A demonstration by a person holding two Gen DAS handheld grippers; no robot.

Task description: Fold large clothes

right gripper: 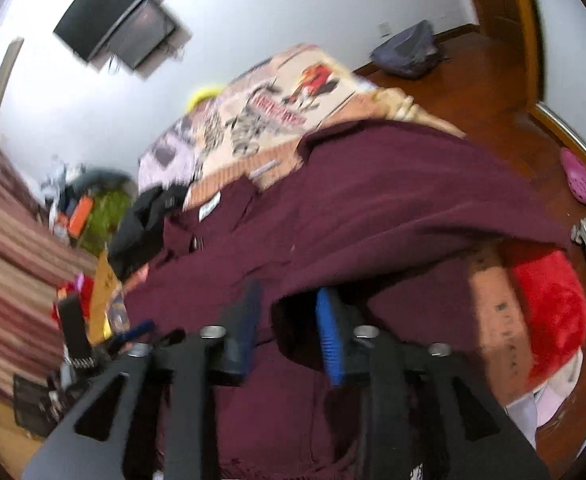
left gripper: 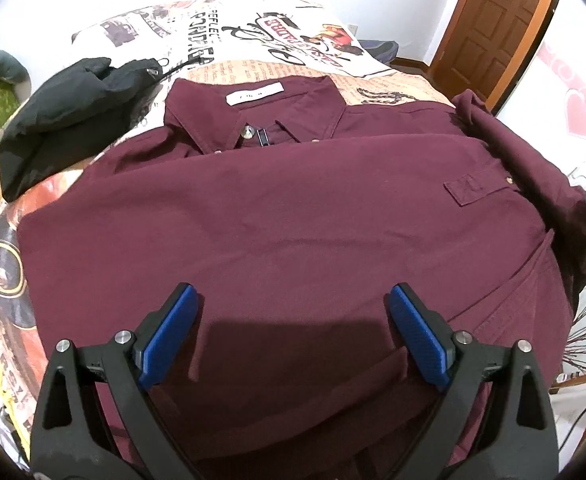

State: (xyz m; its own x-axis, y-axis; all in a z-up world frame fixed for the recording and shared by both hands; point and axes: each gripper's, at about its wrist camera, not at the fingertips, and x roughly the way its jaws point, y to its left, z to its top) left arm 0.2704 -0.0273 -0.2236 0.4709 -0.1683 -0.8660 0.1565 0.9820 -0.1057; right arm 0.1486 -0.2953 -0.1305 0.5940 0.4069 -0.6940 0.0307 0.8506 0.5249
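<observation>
Left gripper (left gripper: 293, 300) hovers, jaws wide and empty, over the maroon shirt (left gripper: 277, 216) spread on the bed (left gripper: 253, 68); right gripper (right gripper: 289, 300), jaws part open, straddles a raised fold; better to flatten it before creasing. Only the left view shows the collar (left gripper: 253, 120) clearly, only the right shows the floor (right gripper: 473, 80).

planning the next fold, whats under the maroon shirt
The maroon shirt lies on a printed bedspread, which shows around its collar and left edge. Whatever sits directly beneath the shirt's middle is covered.
</observation>
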